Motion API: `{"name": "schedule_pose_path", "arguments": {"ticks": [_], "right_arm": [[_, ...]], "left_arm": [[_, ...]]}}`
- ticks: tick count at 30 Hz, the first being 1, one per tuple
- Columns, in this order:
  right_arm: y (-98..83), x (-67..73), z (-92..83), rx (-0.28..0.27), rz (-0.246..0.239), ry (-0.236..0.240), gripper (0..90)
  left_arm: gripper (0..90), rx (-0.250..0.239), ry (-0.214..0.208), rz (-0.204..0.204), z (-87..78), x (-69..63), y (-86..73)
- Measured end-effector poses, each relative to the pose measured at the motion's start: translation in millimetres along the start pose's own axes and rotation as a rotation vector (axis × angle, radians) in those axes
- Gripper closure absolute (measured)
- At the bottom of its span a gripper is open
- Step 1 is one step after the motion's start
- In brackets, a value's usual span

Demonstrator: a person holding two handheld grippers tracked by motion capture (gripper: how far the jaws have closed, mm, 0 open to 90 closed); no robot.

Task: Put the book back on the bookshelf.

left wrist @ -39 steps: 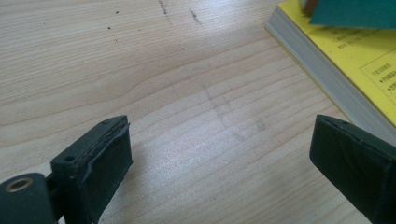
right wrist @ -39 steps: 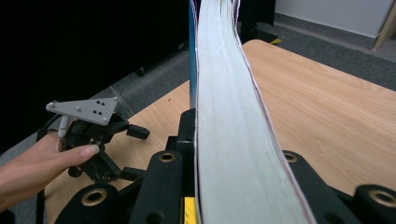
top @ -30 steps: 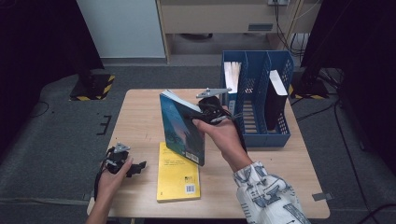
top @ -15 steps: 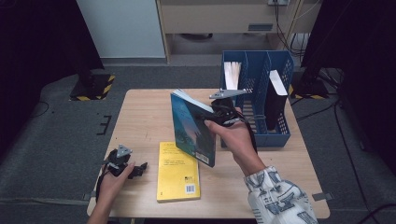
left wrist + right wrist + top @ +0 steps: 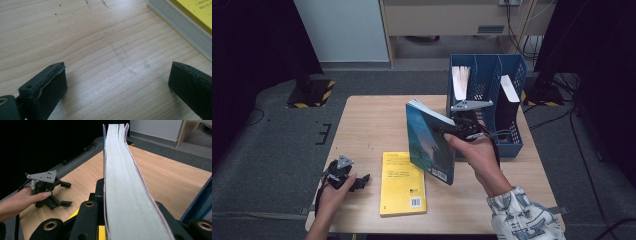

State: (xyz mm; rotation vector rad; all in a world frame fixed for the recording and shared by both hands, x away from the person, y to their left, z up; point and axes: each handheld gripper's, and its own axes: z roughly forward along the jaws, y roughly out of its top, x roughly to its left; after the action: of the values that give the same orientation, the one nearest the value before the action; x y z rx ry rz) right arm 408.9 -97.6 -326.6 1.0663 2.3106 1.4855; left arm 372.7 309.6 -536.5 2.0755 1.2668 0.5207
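The teal book [image 5: 430, 142] stands upright in the air above the bench [image 5: 372, 125], clamped in your right tool [image 5: 451, 131], with its cover facing the left of the high view and its lower corner hanging over the bench's middle. In the right gripper view, the book's pale page edges [image 5: 120, 185] run straight up between the two black jaws, which press on both covers; the right tool is thus closed on the teal book. Your right hand [image 5: 477, 155] grips the tool from behind, and a patterned sleeve [image 5: 517, 215] enters from the bottom of the high view.

Just behind and to the right of the teal book stands the blue file rack [image 5: 512, 145], at the right rear of the bench. Its compartments hold a white-edged volume [image 5: 460, 82] and a dark volume [image 5: 507, 105].

To the left of the teal book and nearer you, the yellow book [image 5: 402, 182] lies flat on the bench, barcode toward the near edge.

Your left tool [image 5: 357, 182] rests low at the near left corner of the bench, just beside the yellow book. In the left gripper view, its jaws stand wide apart over bare wood, with the yellow book's page block [image 5: 180, 25] at upper right.
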Motion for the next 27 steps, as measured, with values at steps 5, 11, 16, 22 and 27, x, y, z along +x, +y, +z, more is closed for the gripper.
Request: {"name": "schedule_pose_path", "arguments": {"ticks": [5, 11, 16, 22, 27], "right_arm": [[-4.5, -4.9, -8.4, -0.003, 0.008, -0.002, 73.9], [-7.7, -10.3, -17.9, -0.001, 0.017, 0.005, 73.8], [-9.4, -13.0, -28.9, -0.008, 0.012, -0.006, 73.8], [-14.8, -16.1, -45.8, -0.014, 0.02, -0.017, 73.8], [-20.5, -18.6, -59.9, -0.016, 0.027, -0.027, 73.8]], "left_arm": [[1.0, 0.0, 0.0, 0.0, 0.1, -0.1, 0.0], [0.6, 0.002, 0.0, 0.001, 0.3, -0.2, 0.2], [0.0, 0.004, 0.0, 0.0, 0.8, -0.6, 0.6], [0.0, 0.004, 0.0, 0.0, 1.0, -0.7, 0.6], [0.0, 0.005, 0.001, 0.001, 1.1, -0.8, 0.8]]}}
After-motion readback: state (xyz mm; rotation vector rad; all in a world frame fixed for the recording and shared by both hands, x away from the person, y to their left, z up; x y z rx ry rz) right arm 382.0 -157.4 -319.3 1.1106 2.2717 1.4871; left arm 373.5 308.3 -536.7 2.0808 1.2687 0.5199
